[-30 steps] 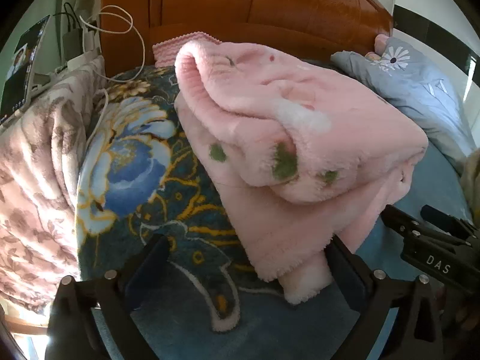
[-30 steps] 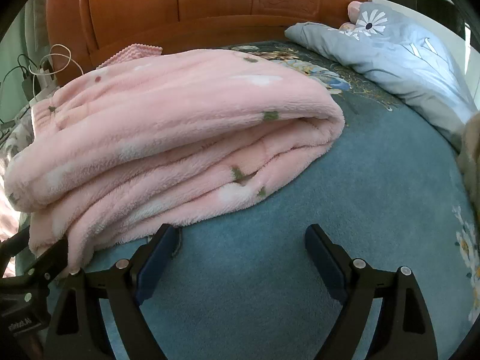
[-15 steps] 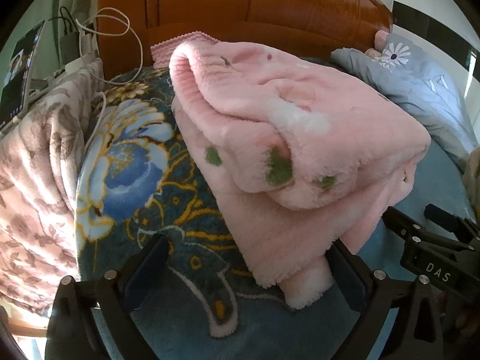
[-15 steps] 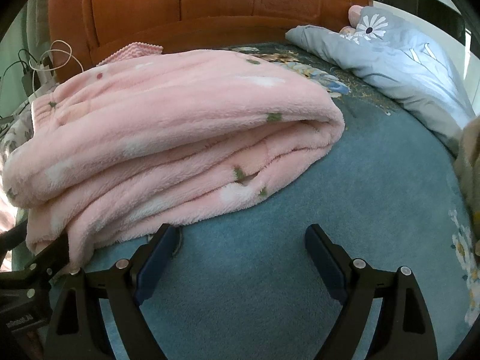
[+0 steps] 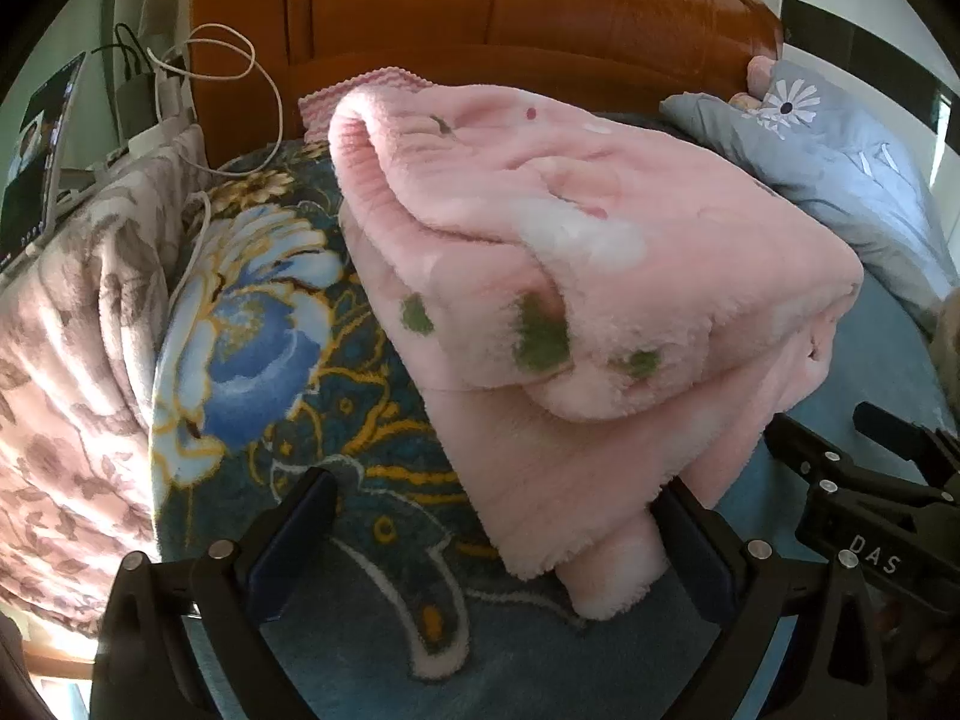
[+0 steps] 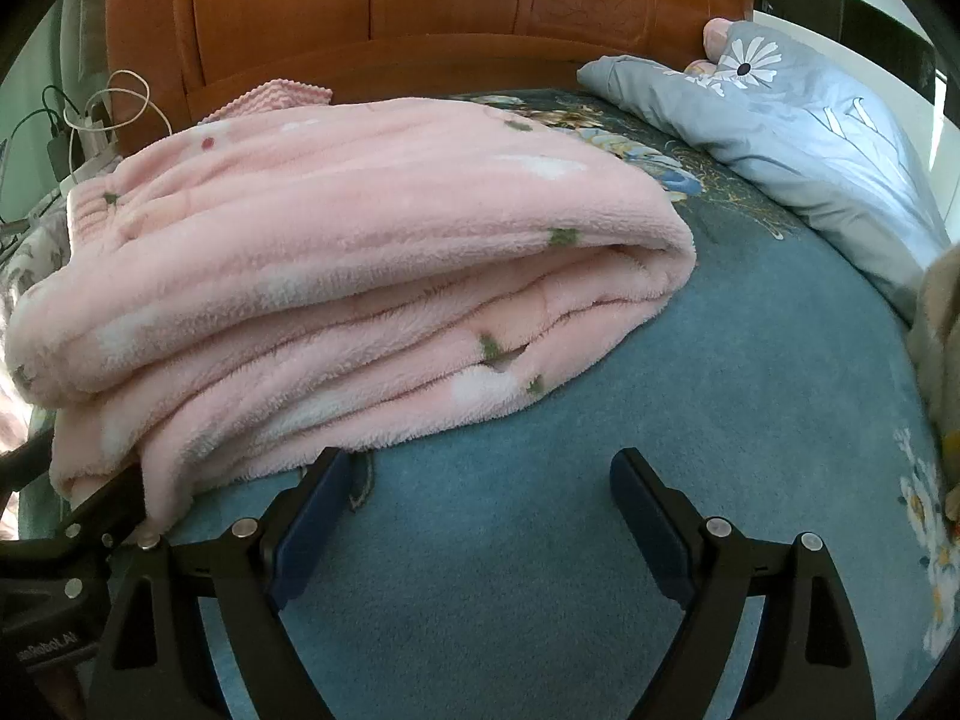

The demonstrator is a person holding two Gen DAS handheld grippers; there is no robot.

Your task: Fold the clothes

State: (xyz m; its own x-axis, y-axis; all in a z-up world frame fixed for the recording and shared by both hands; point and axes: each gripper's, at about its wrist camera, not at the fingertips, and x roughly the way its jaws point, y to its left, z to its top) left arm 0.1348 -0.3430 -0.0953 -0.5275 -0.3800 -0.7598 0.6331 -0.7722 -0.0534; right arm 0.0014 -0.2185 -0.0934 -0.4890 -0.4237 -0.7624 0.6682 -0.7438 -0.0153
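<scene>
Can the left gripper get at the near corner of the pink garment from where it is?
Probably yes. The left gripper is open, and the pink garment has its near corner already lying between the fingers beside the right one, with only the blue bedspread beneath.

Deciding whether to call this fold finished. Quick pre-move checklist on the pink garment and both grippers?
1. Left gripper free of cloth: ok. Jaws wide open; the pink fleece garment has its near corner lying between them, not pinched.
2. Right gripper empty: ok. Open, over the bare teal bedspread.
3. Garment folded into a stack: ok, layered with a rounded fold edge on the right.
4. Layer edges aligned: not ok. Lower layers stick out past the top one at the near corner.
5. White cable clear of the garment: ok, lies apart on the left.
6. Garment's far edge tidy: cannot tell, hidden.
</scene>
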